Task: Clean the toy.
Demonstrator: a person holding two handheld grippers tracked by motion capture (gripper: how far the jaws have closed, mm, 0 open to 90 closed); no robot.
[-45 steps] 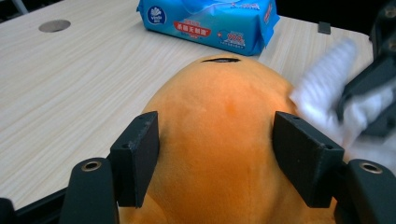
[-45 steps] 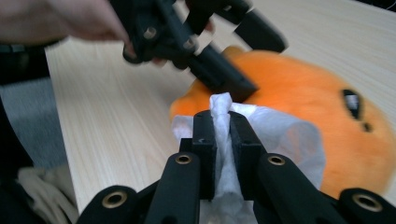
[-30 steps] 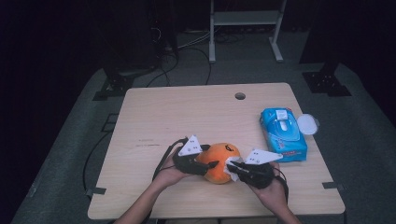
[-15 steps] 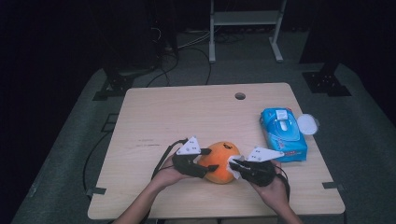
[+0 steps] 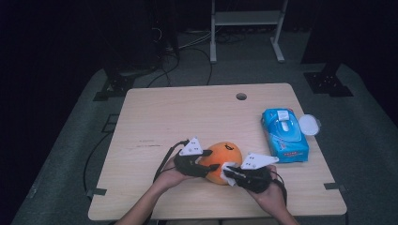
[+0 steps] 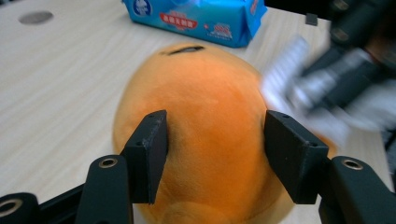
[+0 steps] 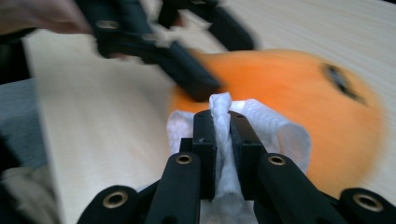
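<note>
Pinching a white wipe (image 7: 224,140) against the orange plush (image 5: 224,161), the right gripper (image 5: 233,175) stays clamped; at its nine o'clock, the left gripper (image 5: 212,165), jaws just closing, squeezes the plush.

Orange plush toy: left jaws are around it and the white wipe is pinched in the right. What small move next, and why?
Probably drag the white wipe across the round orange plush toy. The right gripper pinches it against the toy's side, and the left gripper, whose jaws have just been closing, straddles the toy to steady it.
</note>
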